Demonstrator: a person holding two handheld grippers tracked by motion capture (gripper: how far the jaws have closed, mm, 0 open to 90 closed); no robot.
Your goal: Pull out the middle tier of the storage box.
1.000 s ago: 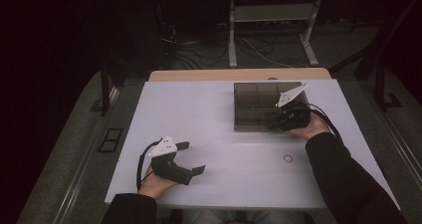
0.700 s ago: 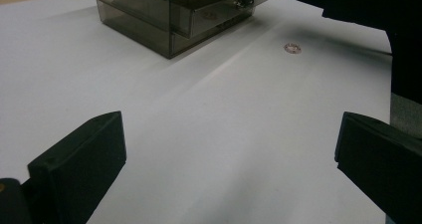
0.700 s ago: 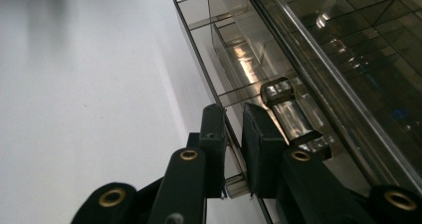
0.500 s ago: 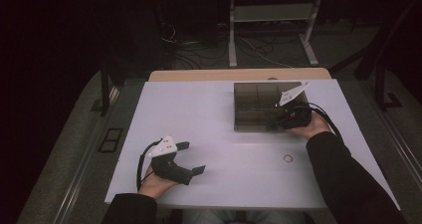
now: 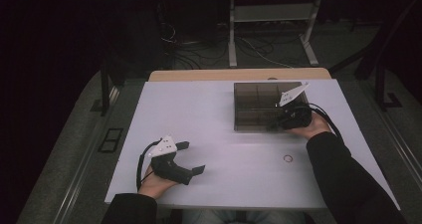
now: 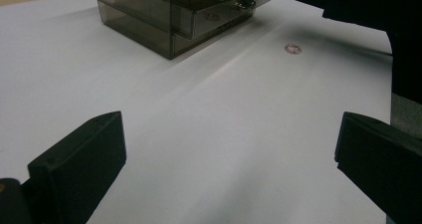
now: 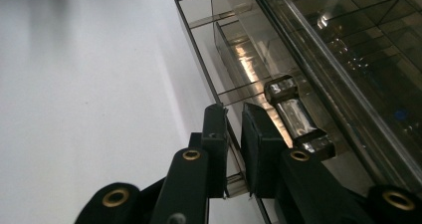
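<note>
Now | drawer box (image 5: 259, 107) | right claw (image 7: 234, 149) pinching drawer front (image 7: 209, 84)

Room: dark, dimly lit.
Floor (image 5: 64, 174): grey, around the white table (image 5: 209, 114).
Cables (image 5: 259, 47): 12 o'clock, beneath a metal stand (image 5: 271, 15).

The right gripper (image 7: 234, 134) has just been closing its jaws on the thin front panel of the smoky drawer box (image 5: 259, 104); the pads seem to pinch that panel, though the high view is too dark to confirm.
</note>
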